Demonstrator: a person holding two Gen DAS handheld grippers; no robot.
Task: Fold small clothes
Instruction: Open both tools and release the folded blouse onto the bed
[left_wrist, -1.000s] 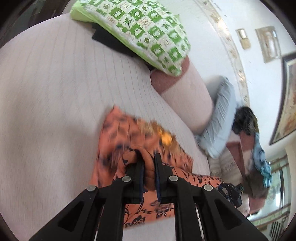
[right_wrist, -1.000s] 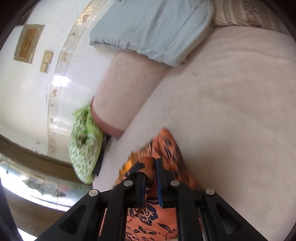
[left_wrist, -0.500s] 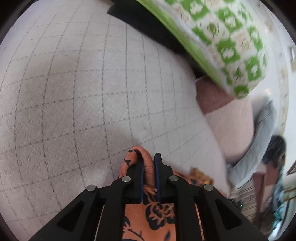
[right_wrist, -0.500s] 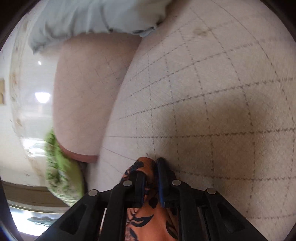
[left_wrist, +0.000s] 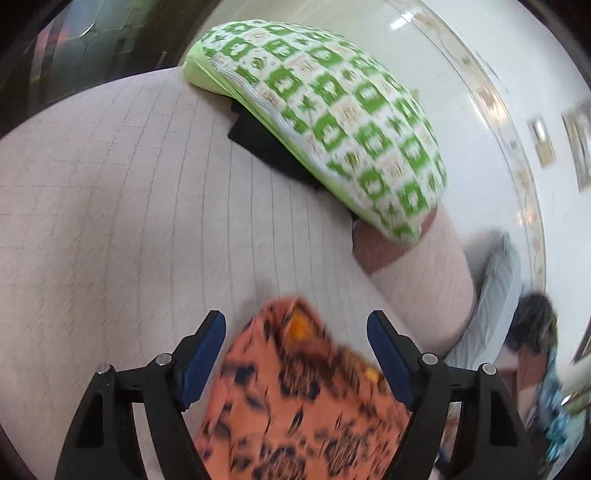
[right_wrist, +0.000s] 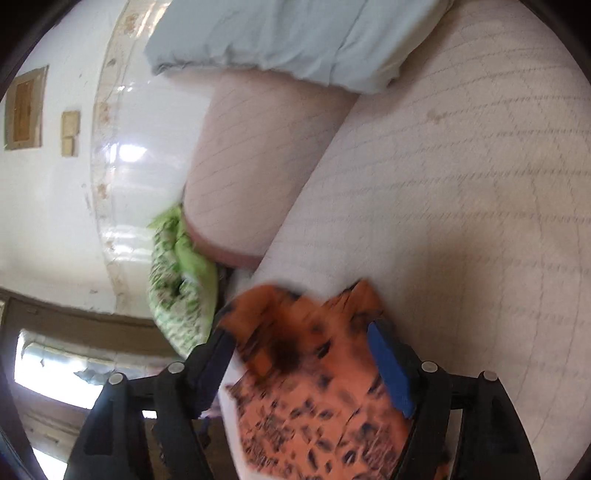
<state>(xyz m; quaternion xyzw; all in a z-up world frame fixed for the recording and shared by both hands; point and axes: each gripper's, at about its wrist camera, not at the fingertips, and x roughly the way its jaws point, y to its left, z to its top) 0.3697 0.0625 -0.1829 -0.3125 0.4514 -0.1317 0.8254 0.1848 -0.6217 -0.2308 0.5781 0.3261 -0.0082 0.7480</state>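
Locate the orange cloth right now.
The orange cloth lies on the sofa seat, low centre in both wrist views, between the open fingers of the left gripper and right gripper, below the green pillow.

The left claw (left_wrist: 295, 332) gapes wide above the orange garment (left_wrist: 303, 398) on the bed (left_wrist: 129, 221).

The garment (left_wrist: 295, 398) is orange with a black floral print and small yellow patches. At one o'clock, the pillow (left_wrist: 332, 122) is white with green squares and beige motifs. The bed cover (left_wrist: 129, 221) is pale pinkish-grey with a thin grid. The finger pads (left_wrist: 201, 358) are blue on black frames.
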